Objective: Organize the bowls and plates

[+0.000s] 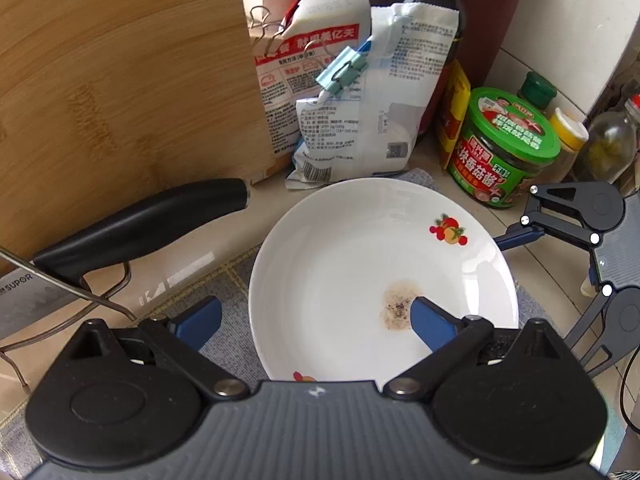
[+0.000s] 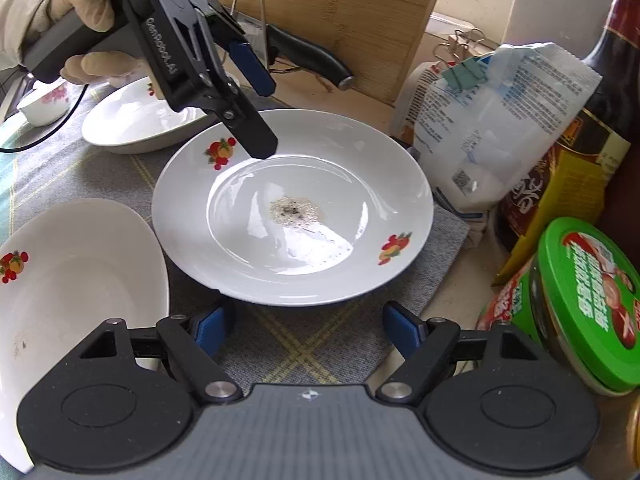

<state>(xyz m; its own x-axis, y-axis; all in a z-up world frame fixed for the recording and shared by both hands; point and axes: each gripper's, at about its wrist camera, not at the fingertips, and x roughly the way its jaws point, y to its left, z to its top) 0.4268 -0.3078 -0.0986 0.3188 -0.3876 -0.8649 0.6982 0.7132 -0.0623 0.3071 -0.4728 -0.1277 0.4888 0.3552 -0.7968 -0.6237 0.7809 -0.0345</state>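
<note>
On the grey checked mat (image 1: 228, 332), seen from the left wrist, lies the white plate (image 1: 360, 264) with a brown stain at its centre; the left gripper (image 1: 316, 320) hangs over the plate's near rim with its jaws spread, 1 finger above the stain and the other outside the rim, neither pressing. Beyond the plate stand a green-lidded jar (image 1: 508, 148) and clipped bags (image 1: 352, 112). From the right wrist, the right gripper (image 2: 308, 326) sits just short of the plate (image 2: 292, 208), jaws apart and empty, low over the mat. To the plate's left lie 2 more white dishes (image 2: 72, 276) and a small bowl (image 2: 44, 108). Glazed ceramic of this kind is likely stiff, slick and breakable; the thin raised rim looks like the only place to pinch.
</note>
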